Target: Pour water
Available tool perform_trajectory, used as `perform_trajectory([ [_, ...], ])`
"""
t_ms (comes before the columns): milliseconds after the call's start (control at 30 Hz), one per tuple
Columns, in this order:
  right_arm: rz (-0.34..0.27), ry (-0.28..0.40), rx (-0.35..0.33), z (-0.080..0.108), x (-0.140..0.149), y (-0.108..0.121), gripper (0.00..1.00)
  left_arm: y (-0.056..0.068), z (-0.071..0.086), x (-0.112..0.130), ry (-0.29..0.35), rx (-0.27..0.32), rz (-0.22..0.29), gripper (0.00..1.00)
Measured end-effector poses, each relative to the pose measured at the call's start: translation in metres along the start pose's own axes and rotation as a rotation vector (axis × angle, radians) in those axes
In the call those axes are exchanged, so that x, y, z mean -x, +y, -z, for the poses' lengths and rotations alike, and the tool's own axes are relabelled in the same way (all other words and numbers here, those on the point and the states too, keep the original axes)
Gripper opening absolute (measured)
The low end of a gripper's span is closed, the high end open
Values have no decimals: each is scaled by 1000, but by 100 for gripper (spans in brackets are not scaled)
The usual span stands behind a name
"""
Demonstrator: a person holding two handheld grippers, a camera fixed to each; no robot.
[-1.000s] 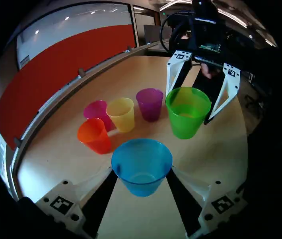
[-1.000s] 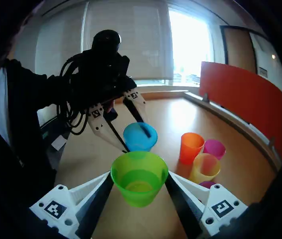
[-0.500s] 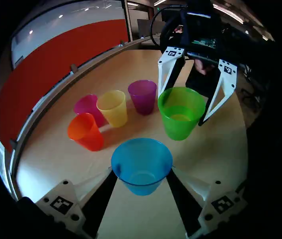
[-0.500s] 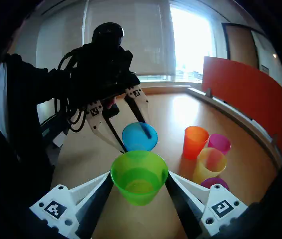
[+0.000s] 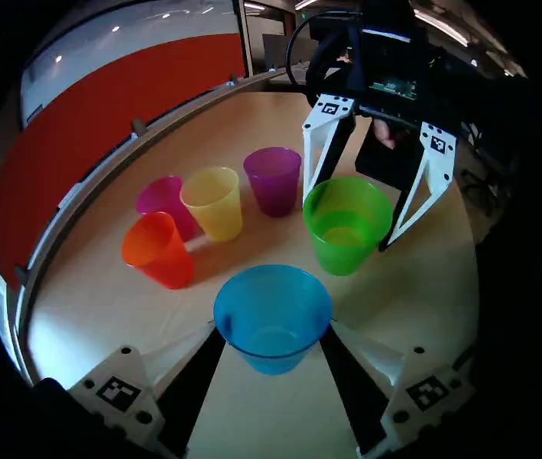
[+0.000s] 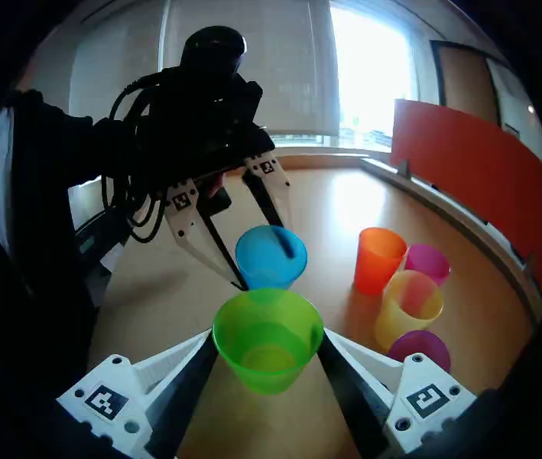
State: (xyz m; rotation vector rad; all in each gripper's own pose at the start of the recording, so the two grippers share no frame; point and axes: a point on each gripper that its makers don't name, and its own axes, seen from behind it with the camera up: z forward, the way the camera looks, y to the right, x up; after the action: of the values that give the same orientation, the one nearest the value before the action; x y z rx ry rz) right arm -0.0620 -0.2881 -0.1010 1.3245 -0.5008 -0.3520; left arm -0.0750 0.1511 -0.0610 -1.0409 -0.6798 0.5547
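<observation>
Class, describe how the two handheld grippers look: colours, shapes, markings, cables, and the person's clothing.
The left gripper and right gripper match: white tapering fingers, each with a square black-and-white marker, under a black body with looped black cables. The person's sleeve is dark.

The left gripper view looks out from just behind its own fingers (image 5: 156, 367), tilted well down onto the bench (image 5: 416, 283), with the blue cup (image 5: 273, 314) very near at bottom centre. The right gripper view sits likewise behind its fingers (image 6: 156, 375) but faces more level, toward a bright window (image 6: 362, 69), the green cup (image 6: 268, 344) close. The cameras face each other across the bench; both share these two cups and the four loose cups (image 5: 213, 203) standing alongside.
</observation>
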Motion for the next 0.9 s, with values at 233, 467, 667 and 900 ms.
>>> perform_trajectory([
  [233,2,-8,-4,-5,5,2,91,0,-6,4,-4,7,6,84],
  [467,2,-11,-4,-7,7,3,91,0,-7,7,4,7,8,84],
  [667,1,-15,1,-9,11,4,91,-1,-8,7,24,-1,22,84],
  [900,4,-25,4,-11,16,4,91,-2,-10,9,40,-1,38,84],
])
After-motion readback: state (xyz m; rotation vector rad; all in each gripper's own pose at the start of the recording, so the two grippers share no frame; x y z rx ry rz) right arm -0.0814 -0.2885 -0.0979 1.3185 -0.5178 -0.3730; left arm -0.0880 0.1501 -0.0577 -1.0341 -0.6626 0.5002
